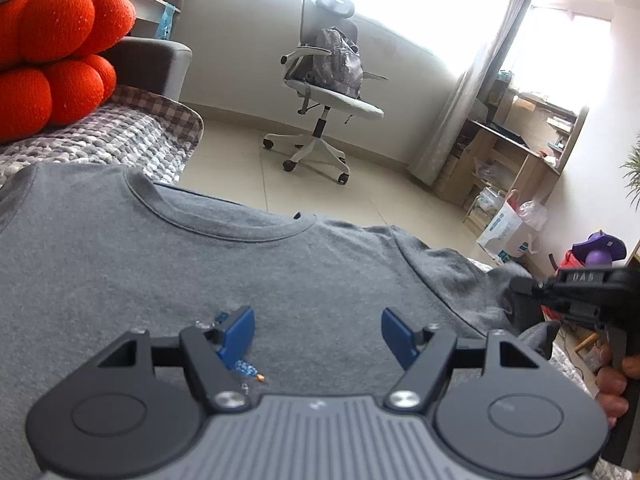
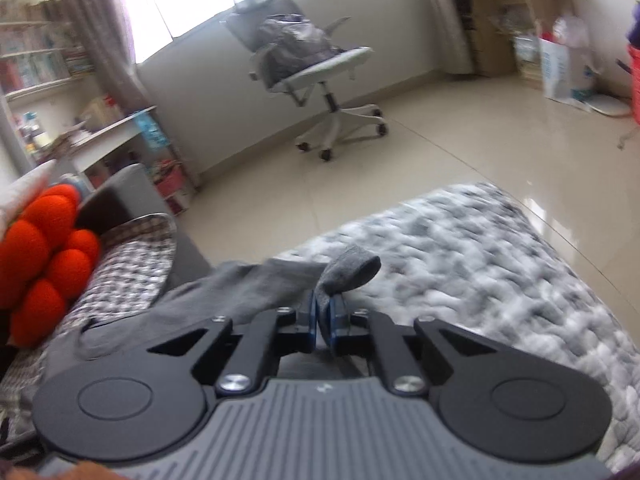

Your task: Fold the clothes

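Lying flat on the mottled grey-white knitted blanket, grey cotton crew-neck T-shirt, collar away from camera. Left gripper hovers over chest, blue fingers spread apart. Right gripper pinched tight on sleeve fabric, lifted off blanket.

Left tool: black linkage arms, blue pads, silver screws, ribbed grey body. Right tool same; bare-skinned fingers.

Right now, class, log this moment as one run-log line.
task: fold clothes | left tool: open above grey T-shirt | right tool: shut on sleeve | surface: knitted blanket
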Tool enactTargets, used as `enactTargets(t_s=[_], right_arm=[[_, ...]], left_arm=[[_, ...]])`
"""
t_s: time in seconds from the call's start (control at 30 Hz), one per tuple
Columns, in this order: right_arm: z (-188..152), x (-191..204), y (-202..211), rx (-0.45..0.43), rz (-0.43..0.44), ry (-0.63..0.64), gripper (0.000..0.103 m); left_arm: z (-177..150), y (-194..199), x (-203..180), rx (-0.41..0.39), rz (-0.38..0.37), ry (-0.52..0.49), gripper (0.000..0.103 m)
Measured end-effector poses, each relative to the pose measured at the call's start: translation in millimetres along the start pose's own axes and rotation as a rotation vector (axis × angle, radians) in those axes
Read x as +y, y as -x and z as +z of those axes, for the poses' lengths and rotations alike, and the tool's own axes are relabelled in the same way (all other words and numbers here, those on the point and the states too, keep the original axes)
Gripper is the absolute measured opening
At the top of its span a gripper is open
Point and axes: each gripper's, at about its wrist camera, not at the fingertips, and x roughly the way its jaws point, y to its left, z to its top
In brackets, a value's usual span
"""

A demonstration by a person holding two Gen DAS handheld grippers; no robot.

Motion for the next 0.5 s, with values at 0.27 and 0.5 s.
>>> enactTargets(t_s=[0.27,0.5], right_arm=[[18.1,55.3,-7.3,0.066,0.108,0.063,0.006],[19.9,102.1,-34.3,0.154,0.177,0.073,0.006]], left_arm=[[2.2,11.0,8.4,-0.041,-0.028,0.003,0.070],[3.0,22.0,15.9,-0.091,-0.033,0.006,0.068]])
